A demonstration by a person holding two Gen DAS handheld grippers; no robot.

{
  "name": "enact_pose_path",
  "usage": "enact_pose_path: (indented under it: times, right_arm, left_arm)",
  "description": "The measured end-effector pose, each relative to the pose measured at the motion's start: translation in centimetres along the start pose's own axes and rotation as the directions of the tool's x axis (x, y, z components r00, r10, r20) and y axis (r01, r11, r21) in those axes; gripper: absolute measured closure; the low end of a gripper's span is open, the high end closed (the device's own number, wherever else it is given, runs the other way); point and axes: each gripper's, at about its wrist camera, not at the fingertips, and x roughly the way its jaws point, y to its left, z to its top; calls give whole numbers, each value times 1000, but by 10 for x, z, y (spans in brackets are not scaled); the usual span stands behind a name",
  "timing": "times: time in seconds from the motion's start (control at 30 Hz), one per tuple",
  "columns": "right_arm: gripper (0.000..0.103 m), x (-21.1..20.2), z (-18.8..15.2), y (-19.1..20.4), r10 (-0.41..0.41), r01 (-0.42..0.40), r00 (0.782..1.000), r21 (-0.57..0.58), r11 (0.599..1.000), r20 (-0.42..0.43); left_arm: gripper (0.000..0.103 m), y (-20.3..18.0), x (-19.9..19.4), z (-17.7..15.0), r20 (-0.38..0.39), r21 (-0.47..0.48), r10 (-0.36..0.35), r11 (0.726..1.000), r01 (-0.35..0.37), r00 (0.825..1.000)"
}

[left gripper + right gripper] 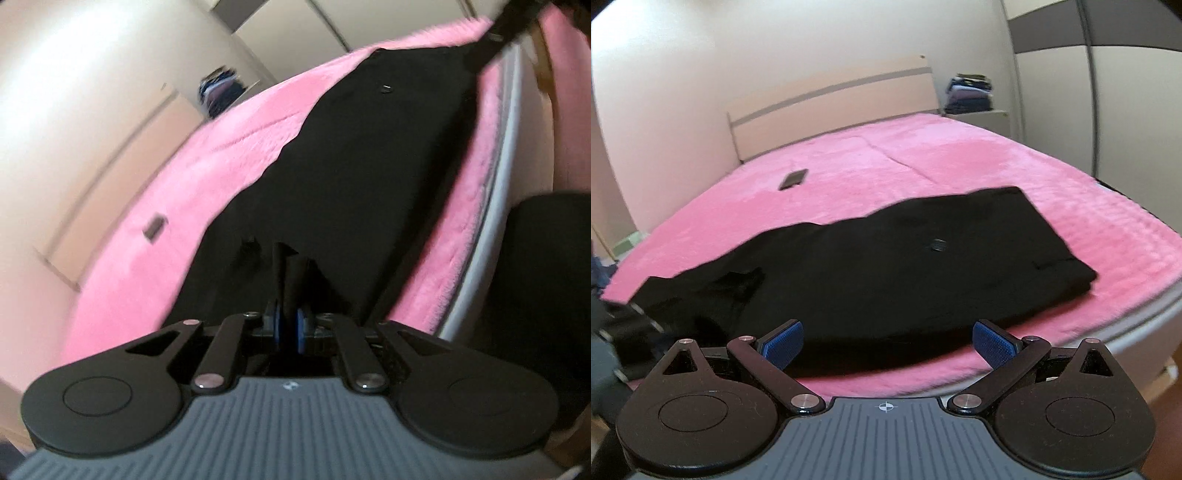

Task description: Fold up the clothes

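Observation:
Black trousers [886,273] lie lengthwise on the pink bedspread [923,162], waist end at the right, leg ends at the left near the bed's edge. My right gripper [888,345] is open just above their near edge, blue pads [785,343] wide apart with nothing between them. In the left wrist view the same trousers [369,177] stretch away from the camera. My left gripper [290,328] is shut on a raised fold of the black cloth at the leg end. A dark shape at that view's top right [495,37] is too blurred to identify.
A small dark flat object [792,179] lies on the bedspread beyond the trousers. A wooden headboard [831,99] stands at the far side, and a pile of folded clothes [969,94] sits on a bedside stand. Wardrobe doors [1108,92] rise at the right.

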Motion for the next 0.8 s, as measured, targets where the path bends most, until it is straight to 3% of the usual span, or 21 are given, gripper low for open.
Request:
enact_pose_path:
  times: [0.13,0.23,0.37,0.47,0.5,0.63,0.8]
  right_arm:
    - [3,6,9,20,123,-123,992,-14,992,-5]
    - [3,23,23,39,239,-240,970,-22,971,-36]
    - [3,67,45,75,356,-368,924,-73,927,-137]
    - [3,112,57,94,405,-425,887,-48,904,-220]
    - [3,128,60,99,413,-434,875,-32,900,-253]
    - [3,177,63,112,429,-436,821,74,897,-375]
    - [8,202,58,109,463,-401,769,232,886,-440]
  left_arm:
    - [96,-26,12,-7,-55,201,-29,979,39,998]
    - [97,-34,6,-13,-37,227,-12,974,20,999]
    - [96,-27,2,-16,-19,155,-33,987,36,999]
    - [96,-7,1,-17,6,58,-92,994,91,996]
    - [96,-1,0,-18,18,24,-113,993,113,993]
    - [96,-5,-3,-23,35,82,-122,990,119,992]
    - [96,15,-12,-30,122,-106,-113,986,126,986]
